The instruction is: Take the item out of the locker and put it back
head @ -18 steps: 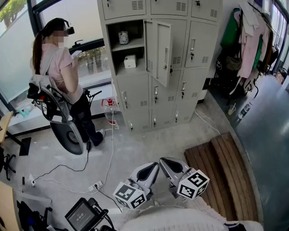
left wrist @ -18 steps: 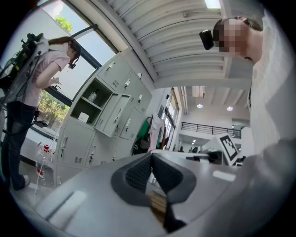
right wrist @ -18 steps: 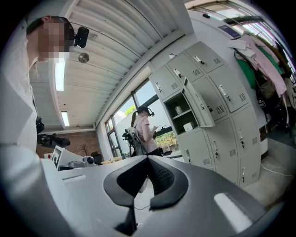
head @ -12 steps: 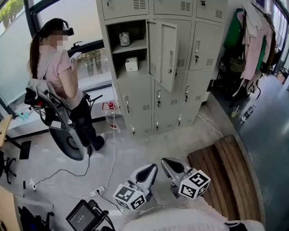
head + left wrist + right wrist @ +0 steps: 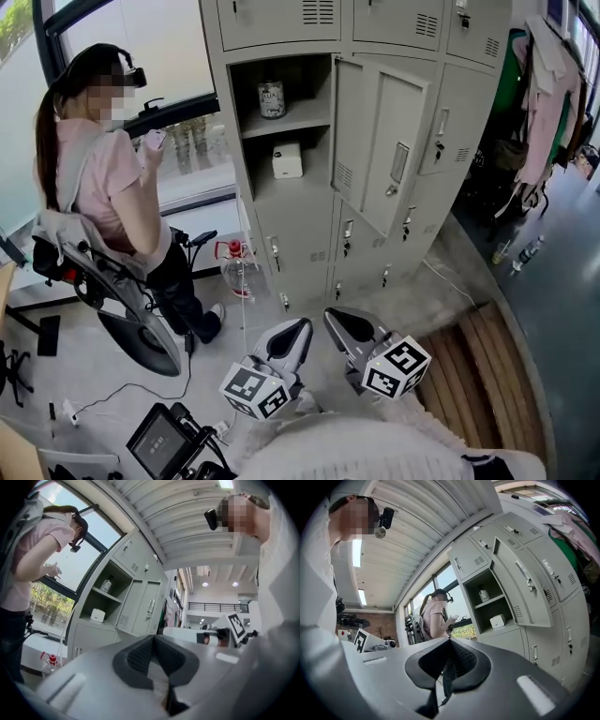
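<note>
The grey locker [image 5: 281, 220] stands ahead with one compartment's door [image 5: 386, 150] swung open. On that compartment's lower shelf sits a small white box [image 5: 287, 160], which also shows as the white box [image 5: 97, 615] and the white box [image 5: 497, 620] in the two gripper views. A jar [image 5: 272, 98] stands on the shelf above it. My left gripper [image 5: 298, 325] and right gripper [image 5: 334, 317] are held low, side by side, well short of the locker. Both are shut, pads together, with nothing between them.
A person [image 5: 103, 187] in a pink top stands left of the locker beside an exercise bike [image 5: 131, 319]. A bottle [image 5: 236, 262] and cables lie on the floor by the locker's foot. Wooden slats [image 5: 478, 375] lie at right; clothes [image 5: 544, 103] hang behind.
The locker and the person now fill more of the head view, so I have come closer. Both grippers stay shut and side by side, a little higher in the view.
</note>
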### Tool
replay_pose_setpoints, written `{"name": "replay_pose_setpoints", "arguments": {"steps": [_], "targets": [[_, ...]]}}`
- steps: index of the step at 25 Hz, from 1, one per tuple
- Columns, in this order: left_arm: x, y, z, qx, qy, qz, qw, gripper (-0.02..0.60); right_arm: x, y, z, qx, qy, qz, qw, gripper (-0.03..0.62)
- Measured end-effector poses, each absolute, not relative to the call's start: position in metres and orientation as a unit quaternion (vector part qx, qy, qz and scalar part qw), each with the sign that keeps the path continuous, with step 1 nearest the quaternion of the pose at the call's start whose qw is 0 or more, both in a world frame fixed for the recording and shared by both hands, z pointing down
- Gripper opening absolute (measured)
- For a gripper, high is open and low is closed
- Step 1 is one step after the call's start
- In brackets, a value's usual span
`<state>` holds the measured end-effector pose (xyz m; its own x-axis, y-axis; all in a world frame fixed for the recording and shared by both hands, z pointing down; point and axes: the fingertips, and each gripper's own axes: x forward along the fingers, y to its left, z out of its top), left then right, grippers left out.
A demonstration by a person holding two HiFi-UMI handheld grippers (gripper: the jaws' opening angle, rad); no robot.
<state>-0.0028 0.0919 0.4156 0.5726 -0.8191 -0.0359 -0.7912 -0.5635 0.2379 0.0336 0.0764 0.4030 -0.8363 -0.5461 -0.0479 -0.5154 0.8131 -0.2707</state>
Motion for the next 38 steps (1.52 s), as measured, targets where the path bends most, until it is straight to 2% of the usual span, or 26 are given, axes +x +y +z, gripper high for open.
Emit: {"name": "replay_pose_setpoints", "arguments": {"steps": [9, 15, 26, 38], "targets": [[-0.039, 0.011, 0.422, 0.884, -0.447, -0.07, 0.117, 0.006, 0.003, -0.008, 0.413, -0.296, 0.943, -0.144, 0.057, -0.003], [-0.054, -0.038, 0.433, 0.877, -0.458, -0.06, 0.134, 0.006, -0.015, -0.059, 0.426, -0.292, 0.946, -0.135, 0.029, -0.005], [-0.076, -0.162, 0.404, 0.862, -0.494, -0.065, 0.089, 0.006, -0.039, -0.184, 0.389, -0.246, 0.962, -0.097, 0.062, -0.003], [-0.083, -0.217, 0.385, 0.848, -0.522, -0.073, 0.063, 0.006, -0.051, -0.225, 0.375, -0.21, 0.971, -0.091, 0.071, -0.003]]}}
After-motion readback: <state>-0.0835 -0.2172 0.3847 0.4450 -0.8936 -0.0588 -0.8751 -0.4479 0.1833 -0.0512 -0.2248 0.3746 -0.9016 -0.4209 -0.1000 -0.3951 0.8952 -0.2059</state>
